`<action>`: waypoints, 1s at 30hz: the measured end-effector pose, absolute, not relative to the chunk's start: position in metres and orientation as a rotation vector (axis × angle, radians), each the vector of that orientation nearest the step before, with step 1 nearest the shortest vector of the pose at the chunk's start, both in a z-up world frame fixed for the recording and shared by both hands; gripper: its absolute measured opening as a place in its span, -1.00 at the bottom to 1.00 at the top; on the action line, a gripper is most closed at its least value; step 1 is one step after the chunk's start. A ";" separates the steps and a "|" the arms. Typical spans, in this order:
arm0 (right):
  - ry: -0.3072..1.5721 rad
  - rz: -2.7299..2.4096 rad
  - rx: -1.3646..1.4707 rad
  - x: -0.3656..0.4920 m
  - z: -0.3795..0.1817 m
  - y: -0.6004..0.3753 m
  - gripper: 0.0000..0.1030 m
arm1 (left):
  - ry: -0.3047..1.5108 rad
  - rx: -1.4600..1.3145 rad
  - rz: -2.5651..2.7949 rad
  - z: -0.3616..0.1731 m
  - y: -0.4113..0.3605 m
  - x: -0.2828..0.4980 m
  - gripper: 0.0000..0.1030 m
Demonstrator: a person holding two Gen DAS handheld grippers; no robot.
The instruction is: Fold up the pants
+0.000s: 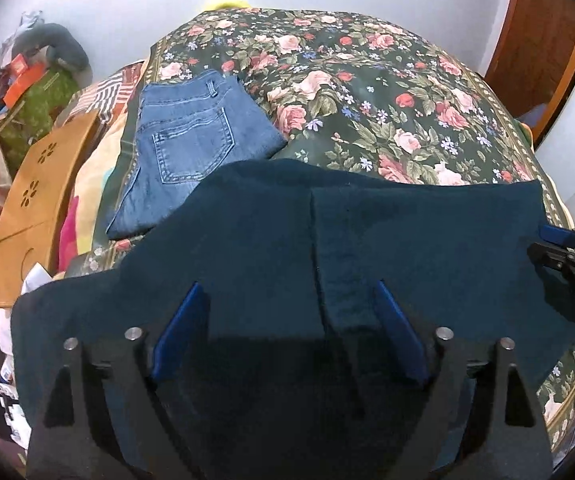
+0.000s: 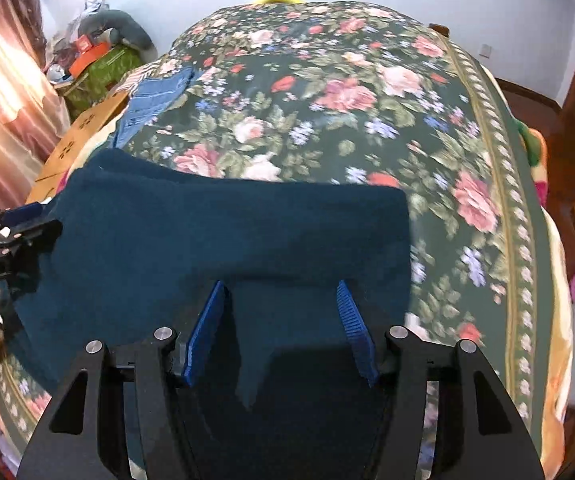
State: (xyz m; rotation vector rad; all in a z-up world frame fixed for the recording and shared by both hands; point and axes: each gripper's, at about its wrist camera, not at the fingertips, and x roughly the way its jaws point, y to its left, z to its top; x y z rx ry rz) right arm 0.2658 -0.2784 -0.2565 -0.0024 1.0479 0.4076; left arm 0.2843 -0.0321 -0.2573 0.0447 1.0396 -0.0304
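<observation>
Dark teal pants [image 1: 407, 240] lie spread across the near edge of a bed with a floral cover [image 1: 367, 92]; they also show in the right wrist view [image 2: 207, 240]. My left gripper [image 1: 287, 300] is open, its blue pads [image 1: 181, 332] wide apart above the pants near a central seam. My right gripper [image 2: 281, 300] is open over the pants' right part, with a fold of cloth between the pads [image 2: 207, 328]. The right gripper also shows at the right edge of the left wrist view [image 1: 563, 244], and the left gripper at the left edge of the right wrist view [image 2: 27, 220].
Folded light blue jeans [image 1: 191, 148] lie on the bed behind the teal pants, at the left. A wooden board [image 1: 35, 208] and clutter on a green box [image 1: 31, 100] stand left of the bed. A pink curtain [image 2: 3, 100] hangs at left, a wooden door [image 1: 539, 40] at right.
</observation>
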 end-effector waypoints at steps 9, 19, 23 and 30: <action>1.045 0.366 -0.003 0.229 -0.258 -0.293 0.06 | 1.004 0.058 -0.041 -0.255 -0.033 0.264 0.71; 0.970 0.336 0.019 0.203 -0.206 -0.290 0.08 | 0.910 0.069 0.010 -0.210 -0.013 0.219 0.70; 0.913 0.378 -0.005 0.197 -0.180 -0.266 0.10 | 0.869 0.035 0.048 -0.190 0.018 0.197 0.73; 0.881 0.529 -0.015 0.192 -0.168 -0.197 0.19 | 0.834 -0.051 0.162 -0.181 0.093 0.154 0.94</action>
